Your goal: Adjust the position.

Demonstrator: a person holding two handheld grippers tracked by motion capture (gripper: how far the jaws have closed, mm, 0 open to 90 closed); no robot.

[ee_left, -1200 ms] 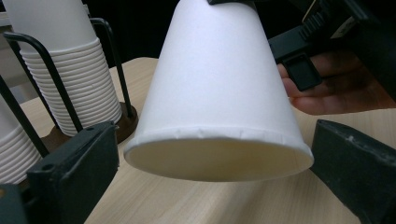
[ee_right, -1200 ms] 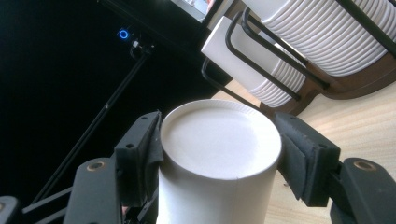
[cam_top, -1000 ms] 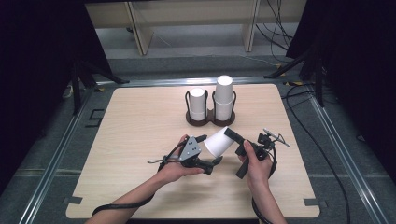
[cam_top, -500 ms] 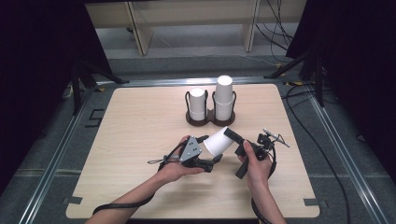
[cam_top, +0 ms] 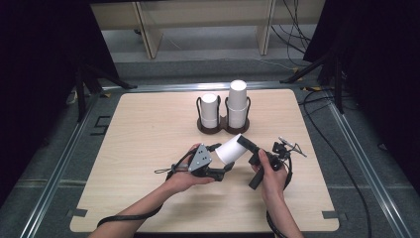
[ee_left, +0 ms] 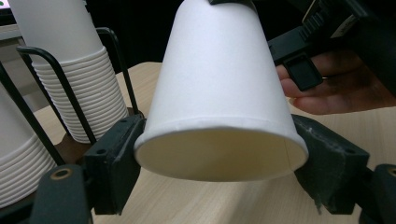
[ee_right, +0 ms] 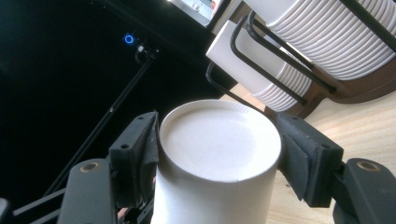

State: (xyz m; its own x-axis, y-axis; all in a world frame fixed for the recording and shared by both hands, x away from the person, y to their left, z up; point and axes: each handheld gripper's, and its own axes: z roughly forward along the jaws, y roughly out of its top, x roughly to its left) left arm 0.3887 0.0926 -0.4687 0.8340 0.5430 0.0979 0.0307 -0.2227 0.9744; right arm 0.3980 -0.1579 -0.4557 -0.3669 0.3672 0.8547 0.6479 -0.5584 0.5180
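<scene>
High view: paper cup (cam_top: 232, 148) held tilted above surface (cam_top: 148, 134), between left tongs (cam_top: 224, 167) and right tongs (cam_top: 243, 143); handover judged in hand. Cup holder (cam_top: 224, 124) with two stacks beyond.

Left gripper view: left tongs just closing, pads pressed on cup rim (ee_left: 219, 154).

Right gripper view: right tongs just opening, left pad touching cup base (ee_right: 219, 140), right pad apart. Next: right tongs to be drawn clear.

No writing readable.

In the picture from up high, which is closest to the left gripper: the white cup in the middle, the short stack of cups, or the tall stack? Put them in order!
From the left gripper:
1. White cup, right at its jaws, held sideways between both grippers.
2. Short stack, behind, on the holder's left side.
3. Tall stack, behind, on the holder's right side.
</scene>
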